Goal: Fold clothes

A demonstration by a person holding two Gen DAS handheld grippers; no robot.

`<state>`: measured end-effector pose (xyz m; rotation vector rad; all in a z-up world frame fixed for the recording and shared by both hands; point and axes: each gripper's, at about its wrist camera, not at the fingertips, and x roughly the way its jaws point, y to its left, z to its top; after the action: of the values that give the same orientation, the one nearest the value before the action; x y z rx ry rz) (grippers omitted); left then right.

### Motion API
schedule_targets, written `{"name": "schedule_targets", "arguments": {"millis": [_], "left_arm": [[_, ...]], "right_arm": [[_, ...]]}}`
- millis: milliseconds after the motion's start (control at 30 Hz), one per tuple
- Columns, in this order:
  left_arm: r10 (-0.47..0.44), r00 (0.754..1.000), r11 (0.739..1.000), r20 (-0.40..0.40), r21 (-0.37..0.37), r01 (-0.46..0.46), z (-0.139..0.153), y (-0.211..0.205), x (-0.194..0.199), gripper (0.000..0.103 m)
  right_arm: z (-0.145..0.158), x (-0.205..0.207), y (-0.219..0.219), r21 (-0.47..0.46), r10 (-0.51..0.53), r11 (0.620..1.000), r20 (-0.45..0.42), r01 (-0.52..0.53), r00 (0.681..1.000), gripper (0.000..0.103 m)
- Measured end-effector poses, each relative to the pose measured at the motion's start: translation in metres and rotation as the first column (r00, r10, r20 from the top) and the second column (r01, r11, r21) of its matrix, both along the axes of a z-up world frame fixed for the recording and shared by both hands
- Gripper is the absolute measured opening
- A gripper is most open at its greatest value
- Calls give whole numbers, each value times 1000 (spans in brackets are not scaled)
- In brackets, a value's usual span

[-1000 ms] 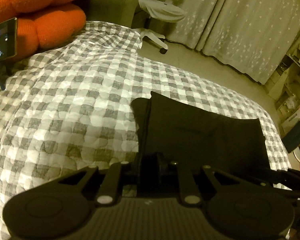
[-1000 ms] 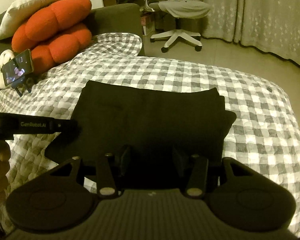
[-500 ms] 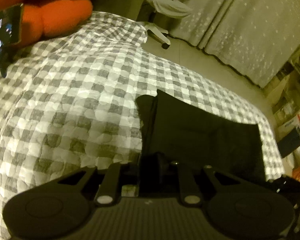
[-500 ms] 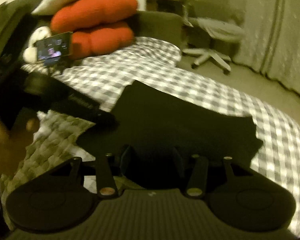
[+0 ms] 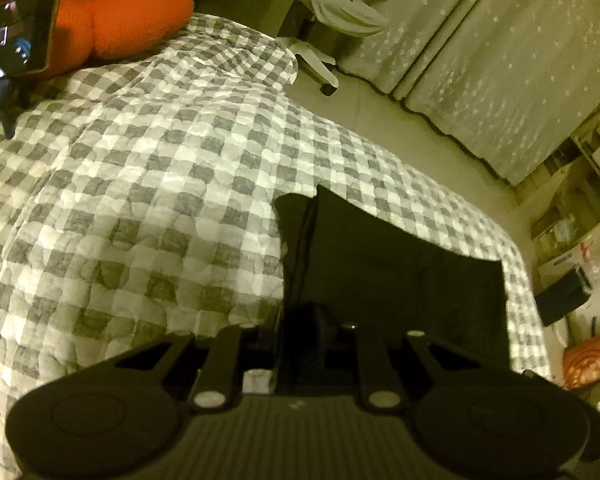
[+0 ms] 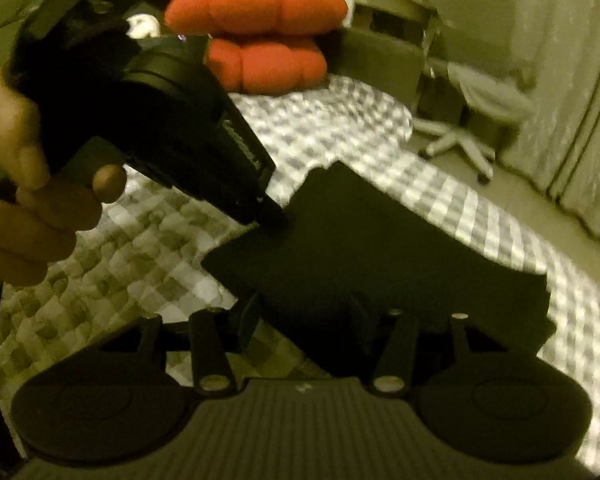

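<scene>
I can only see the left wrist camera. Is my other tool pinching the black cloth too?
Observer: No. The right tool has its fingers apart. The cloth lies between them, and one finger is off its edge, over the quilt.
Operator: Where is my left tool touching it?
Observer: The left tool has its tip on the cloth's left edge, closed on it as far as I can tell.
Operator: What is holding that tool up?
Observer: A hand is wrapped around its handle.
</scene>
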<state>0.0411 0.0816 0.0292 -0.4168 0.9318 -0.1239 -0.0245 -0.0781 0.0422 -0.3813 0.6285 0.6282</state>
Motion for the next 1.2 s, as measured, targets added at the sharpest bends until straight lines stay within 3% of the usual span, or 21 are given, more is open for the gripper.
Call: {"name": "schedule_targets", "arguments": {"millis": [133,267,667,833,867,900,1067,1200], "left_arm": [[37,999,996,-4,-76,-37,6,20,1,19],[82,997,991,-3,-102,-82,9,35,0,19],[52,998,984,-40,-170,-58,3,36,1,22],[65,996,974,-69,-214,-78,-2,42,3,24],[66,995,971,-75,-224,-81,-3,43,3,24],[67,994,968,-81,-235,-84,-4,44,3,24],[73,994,949,-85,-301,-95,-6,48,5,33],[25,998,934,-50,-355,-41,-5,42,6,44]], "right_arm": [[-4,-10,11,-60,57,997,44,-54,997,53],[-4,-16,18,-90,102,991,84,-95,991,53],[-17,-22,41,-175,205,967,98,-186,974,52],[-22,-21,47,-202,214,962,146,-182,966,40],[-21,-20,47,-205,201,964,149,-169,968,21],[-21,-19,48,-208,187,966,151,-154,971,10],[0,-19,37,-115,147,985,166,-128,975,8],[8,-16,29,-65,116,992,162,-106,980,8]]}}
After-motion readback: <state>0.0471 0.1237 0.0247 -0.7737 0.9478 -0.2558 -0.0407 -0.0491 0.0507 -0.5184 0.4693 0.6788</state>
